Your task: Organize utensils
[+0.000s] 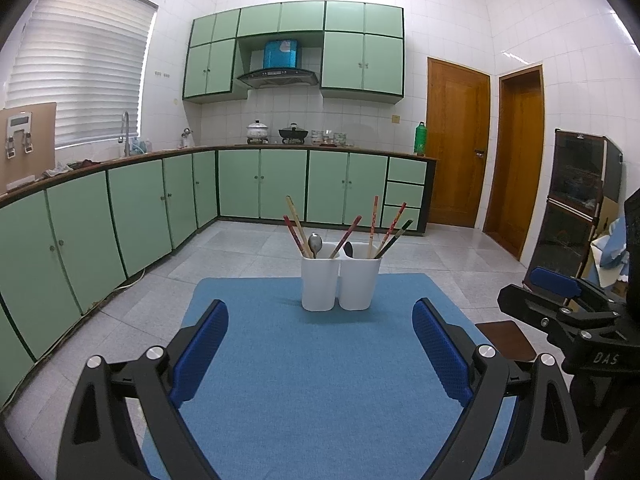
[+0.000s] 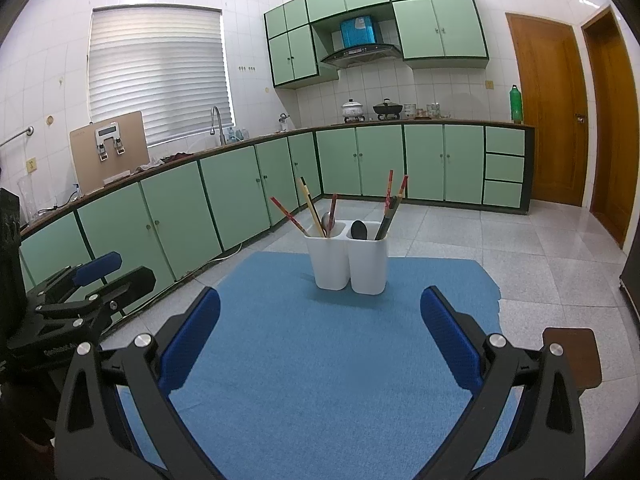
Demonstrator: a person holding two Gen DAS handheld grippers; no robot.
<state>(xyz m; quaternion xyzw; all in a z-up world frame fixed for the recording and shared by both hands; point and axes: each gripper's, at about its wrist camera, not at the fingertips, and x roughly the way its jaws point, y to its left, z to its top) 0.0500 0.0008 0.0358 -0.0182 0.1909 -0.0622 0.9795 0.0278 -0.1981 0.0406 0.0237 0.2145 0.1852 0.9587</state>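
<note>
2 white holders (image 1: 341,280) stand touching at 12 o'clock on my blue mat (image 1: 320,380), with chopsticks (image 1: 387,232) and a steel spoon (image 1: 315,245) mixed between them, plus a black spoon (image 2: 359,230) in the right one. I judge the sticks light, stiff and slick, so I'd pinch high on the shaft. My left gripper (image 1: 320,344) and right gripper (image 2: 320,340) both hang spread wide, holding nothing, well short of the holders.
</note>
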